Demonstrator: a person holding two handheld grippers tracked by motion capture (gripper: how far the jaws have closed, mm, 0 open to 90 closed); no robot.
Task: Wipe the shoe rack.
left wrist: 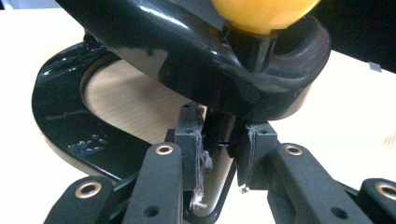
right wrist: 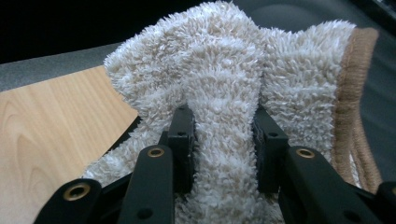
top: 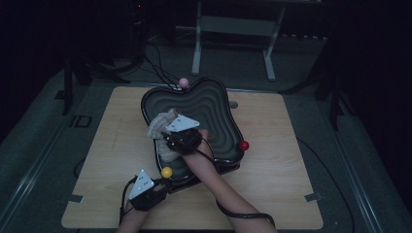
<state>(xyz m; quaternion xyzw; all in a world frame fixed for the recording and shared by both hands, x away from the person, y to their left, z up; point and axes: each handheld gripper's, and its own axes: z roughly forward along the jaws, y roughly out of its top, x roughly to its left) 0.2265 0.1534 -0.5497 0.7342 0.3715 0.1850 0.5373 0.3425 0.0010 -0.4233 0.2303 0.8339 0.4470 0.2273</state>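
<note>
A black wavy ridged tray [top: 214, 104] stands on a stand on the wooden table [top: 282, 184]. Pink [top: 183, 81], red [top: 244, 145] and yellow [top: 166, 172] balls sit around its rim. My right gripper [top: 168, 133] is over the tray's left side, shut on a fluffy cream cloth [top: 159, 124]. In the right gripper view its jaws [right wrist: 223, 126] pinch a fold of the cloth [right wrist: 219, 60]. My left gripper [top: 158, 184] is at the tray's near-left corner. Its pads [left wrist: 218, 133] are shut on the black post [left wrist: 215, 184] under the yellow ball [left wrist: 261, 14].
The stand's glossy black base ring [left wrist: 60, 121] lies on the table under the tray. A grey metal frame [top: 233, 29] stands on the dark floor beyond the table. Cables [top: 160, 68] run on the floor behind the tray. Bare wood lies left [top: 111, 145] and right of the tray.
</note>
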